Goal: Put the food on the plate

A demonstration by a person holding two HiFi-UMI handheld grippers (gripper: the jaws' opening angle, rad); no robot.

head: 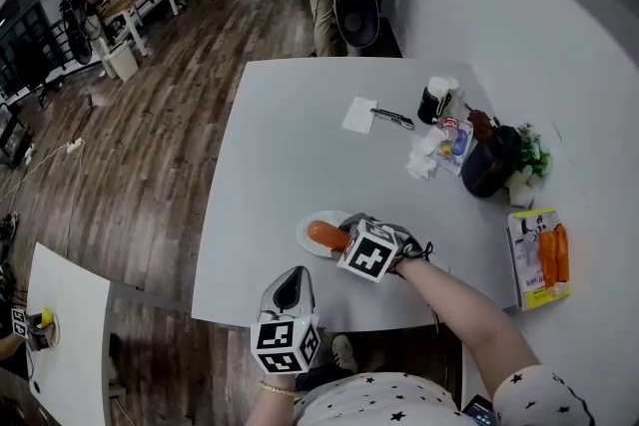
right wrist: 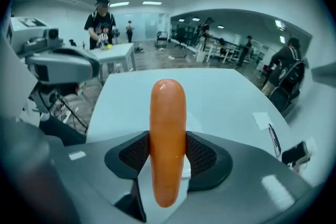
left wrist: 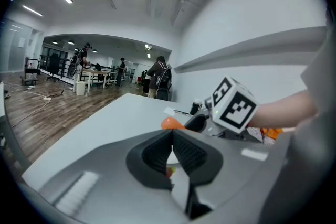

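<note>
Right gripper fingers clamped on smooth orange sausage, over small round white plate on white counter. Lower till it touches, then release gently. Left gripper fingers together.

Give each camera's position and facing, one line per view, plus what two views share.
Head view: on the person's head, looking steeply down at the table; shows left gripper, right gripper, right forearm.
Left gripper view: on the left gripper, looking along its closed jaws across the table to the right gripper.
Right gripper view: on the right gripper, looking along jaws clamped on the sausage, over the table.
Shared: head and left gripper views both show the right gripper's marker cube.
</note>
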